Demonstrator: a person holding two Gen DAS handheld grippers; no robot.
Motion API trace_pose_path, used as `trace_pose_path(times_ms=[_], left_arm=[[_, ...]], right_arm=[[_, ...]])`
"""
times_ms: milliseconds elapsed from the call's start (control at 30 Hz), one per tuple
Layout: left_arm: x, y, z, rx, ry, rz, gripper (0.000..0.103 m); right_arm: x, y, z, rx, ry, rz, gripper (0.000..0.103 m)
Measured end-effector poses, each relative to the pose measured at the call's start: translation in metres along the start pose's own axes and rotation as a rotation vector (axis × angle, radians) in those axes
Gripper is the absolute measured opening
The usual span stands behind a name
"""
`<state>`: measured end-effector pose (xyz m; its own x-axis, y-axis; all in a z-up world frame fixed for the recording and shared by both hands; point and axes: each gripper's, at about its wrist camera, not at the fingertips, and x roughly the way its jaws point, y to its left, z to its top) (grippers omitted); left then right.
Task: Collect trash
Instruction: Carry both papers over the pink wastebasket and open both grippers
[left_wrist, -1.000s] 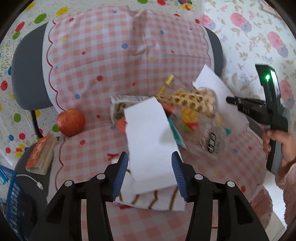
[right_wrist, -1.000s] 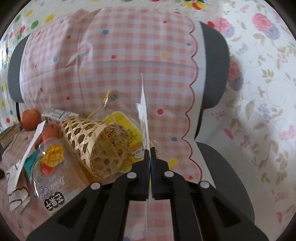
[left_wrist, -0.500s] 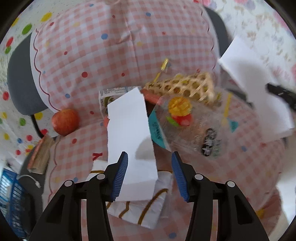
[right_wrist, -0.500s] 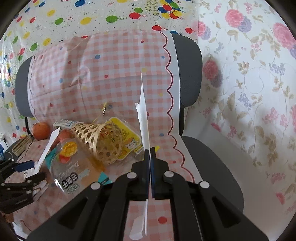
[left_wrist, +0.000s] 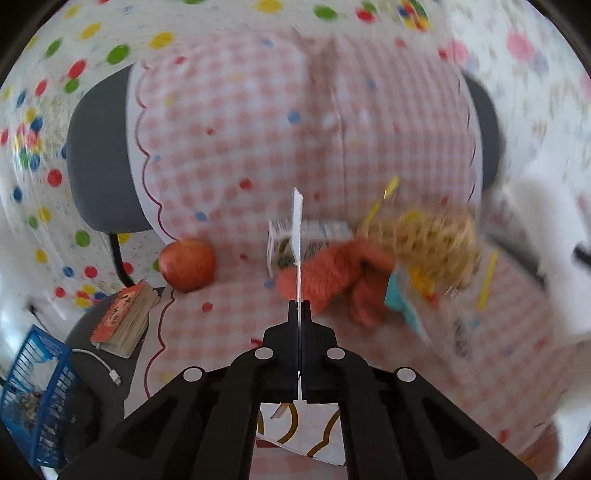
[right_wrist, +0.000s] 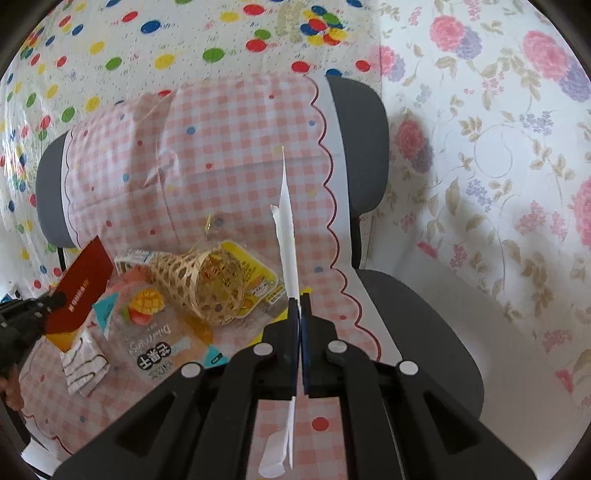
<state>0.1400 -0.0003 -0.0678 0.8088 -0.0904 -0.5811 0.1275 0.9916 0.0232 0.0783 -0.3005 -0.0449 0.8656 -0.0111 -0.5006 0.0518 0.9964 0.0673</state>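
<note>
Setting: grey office chair (right_wrist: 365, 122) draped in pink gingham cloth with coloured dots (right_wrist: 229, 155); polka-dot sheet behind, floral sheet to the chair's right.
Landmark: woven bamboo cone basket (right_wrist: 199, 284), lying on its side on the chair seat.
Left gripper (left_wrist: 299, 306): my jaws pressed together on a thin card (left_wrist: 297, 236), seen edge-on as a white sliver in the left view; from the right view it shows a dark red face with print (right_wrist: 83, 286), held up left of the basket.
Right gripper (right_wrist: 298, 301): jaws pinched flat on a white paper slip (right_wrist: 287, 229), just right of the basket; a tail hangs below the fingers.
Trash left on seat: clear dried-mango snack bag (right_wrist: 159, 332) in front of the basket; yellow snack wrapper (right_wrist: 255, 280) under and behind it; small printed carton (right_wrist: 133, 256) behind-left; white wrapper with brown swirls (right_wrist: 83, 363) far left-front.
Not trash, my guess: red apple (left_wrist: 188, 264) and worn book (left_wrist: 123, 323), well left of the basket.
Handling, paper: weightless, floppy, bends in air; grip near the middle edge, firm pinch, else it slips.
Handling, card: stiffer, light, smooth; edge pinch holds fine.
Handling, snack bag: slick crinkly film, likely light; take a corner or seam.
Handling, basket: stiff but crushable; take the rim.
Blur: left view smeared on its right side, details there unclear.
</note>
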Motion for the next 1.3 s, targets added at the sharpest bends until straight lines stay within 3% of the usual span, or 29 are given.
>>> trace_pose_path(times_ms=[133,267,433,733,1100,1300], left_arm=[[-0.039,0.011,0.008,-0.053,-0.073,-0.111,0.001],[-0.075,-0.008,-0.002,-0.021,-0.126,-0.214,0.001],[-0.095,-0.040,-0.025,0.016,-0.129,-0.291,0.001],[-0.106,-0.105,-0.064,0.110,-0.072,-0.474,0.001],[-0.118,-0.204,-0.120,0.262,0.012,-0.726,0.001],[-0.118,-0.245,-0.147,0.342,0.067,-0.799,0.001]], right_arm=[[-0.019,0.005,0.002,-0.001,-0.026,0.012,0.001],[-0.042,0.010,-0.007,-0.005,-0.023,0.023,0.001],[-0.066,0.007,-0.025,0.027,0.011,0.022,0.002],[-0.119,-0.026,-0.083,0.097,0.105,-0.089,0.002],[-0.199,-0.071,-0.152,0.186,0.173,-0.298,0.002],[-0.213,-0.094,-0.183,0.243,0.223,-0.365,0.002]])
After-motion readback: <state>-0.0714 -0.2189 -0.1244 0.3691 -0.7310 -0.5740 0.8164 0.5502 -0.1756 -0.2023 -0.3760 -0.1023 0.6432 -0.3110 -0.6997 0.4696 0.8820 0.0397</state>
